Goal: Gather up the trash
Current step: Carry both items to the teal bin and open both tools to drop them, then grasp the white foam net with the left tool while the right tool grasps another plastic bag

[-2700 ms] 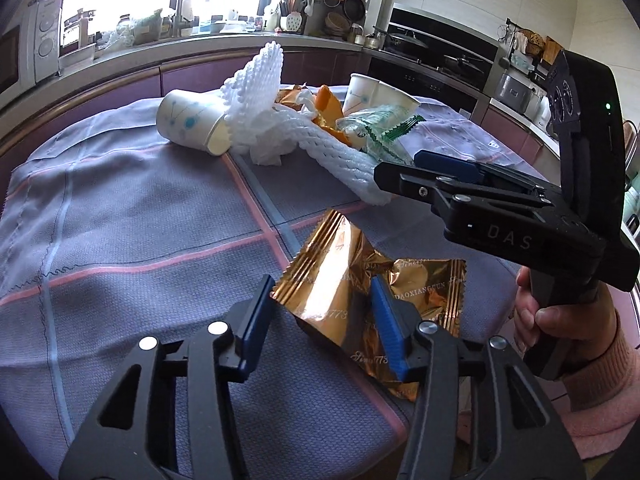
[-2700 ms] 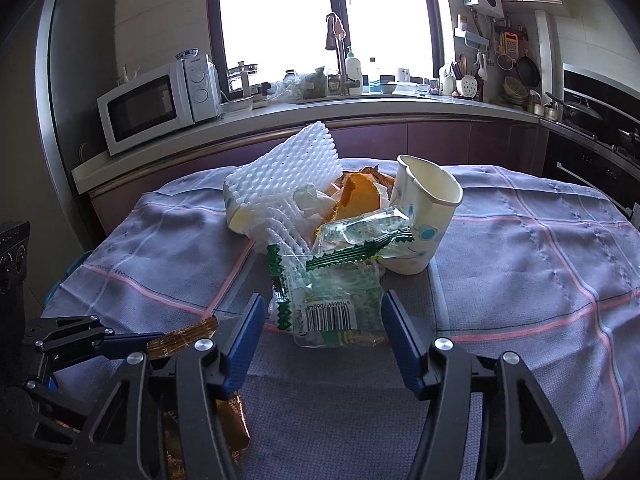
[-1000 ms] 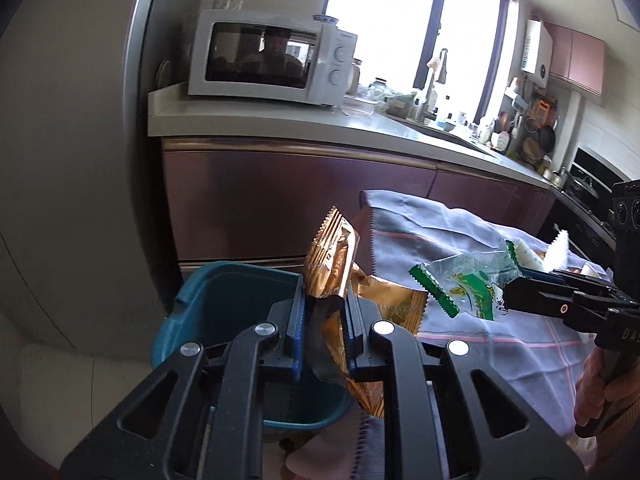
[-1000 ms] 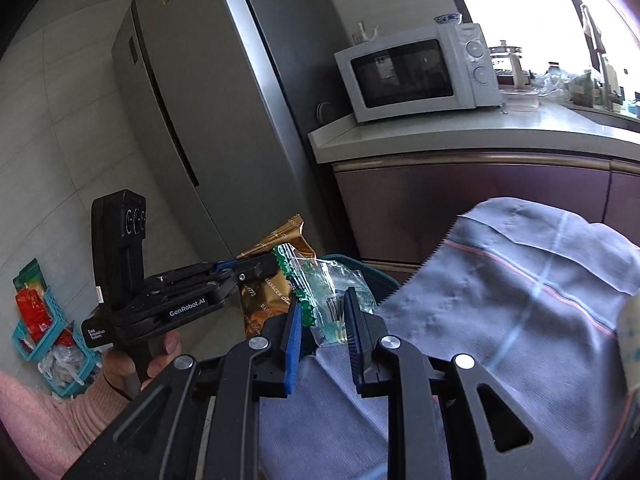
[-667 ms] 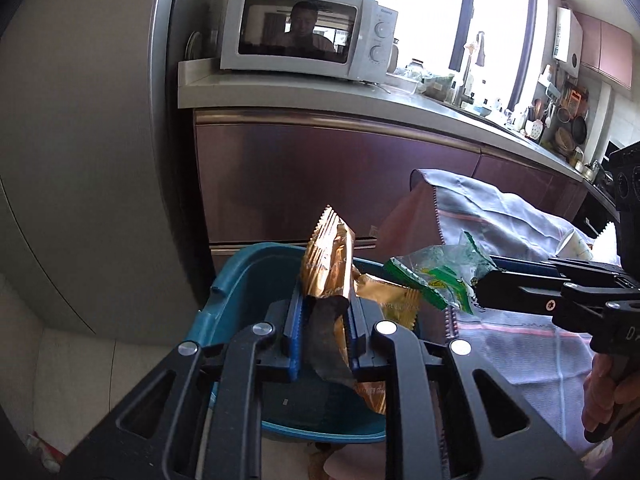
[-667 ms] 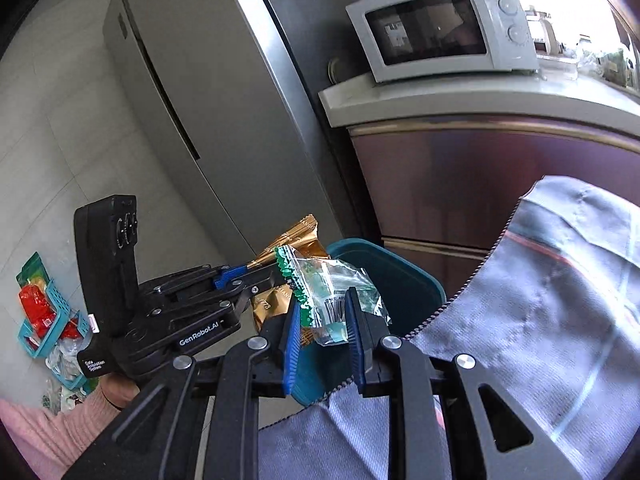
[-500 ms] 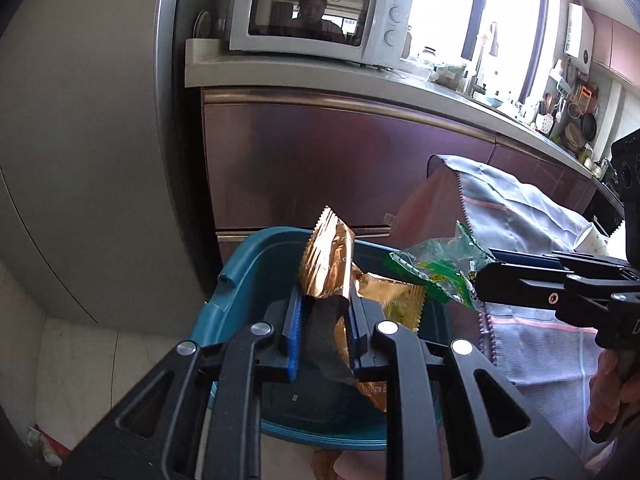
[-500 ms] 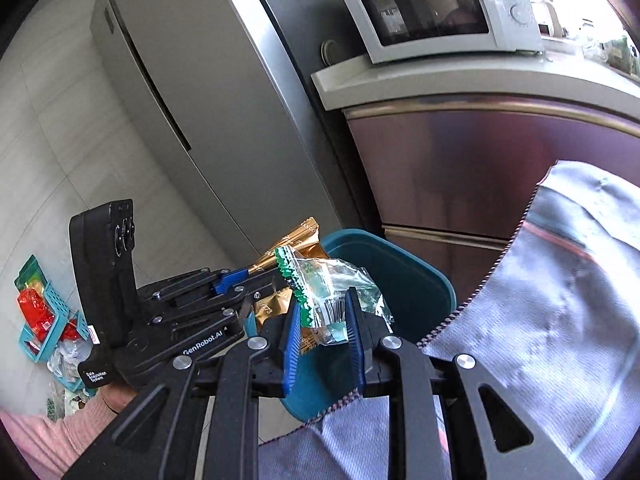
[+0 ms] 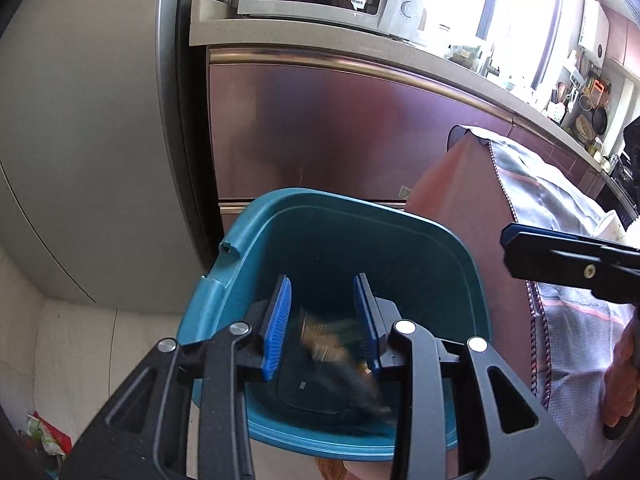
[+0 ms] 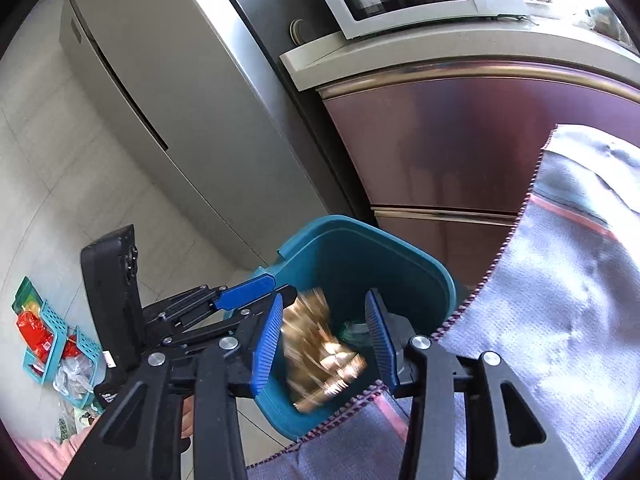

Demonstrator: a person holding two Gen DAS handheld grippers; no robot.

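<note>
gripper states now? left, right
Left gripper: open, empty; gold wrapper falling into the teal bin.
Right gripper: open, empty; clear green packet dropped in too.

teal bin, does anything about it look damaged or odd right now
Yes. The teal bin has a notch broken out of its rim on the left side, leaving a jagged step. The smeared gold wrapper is just motion blur as it drops in between the open right gripper; the left gripper is open too.
</note>
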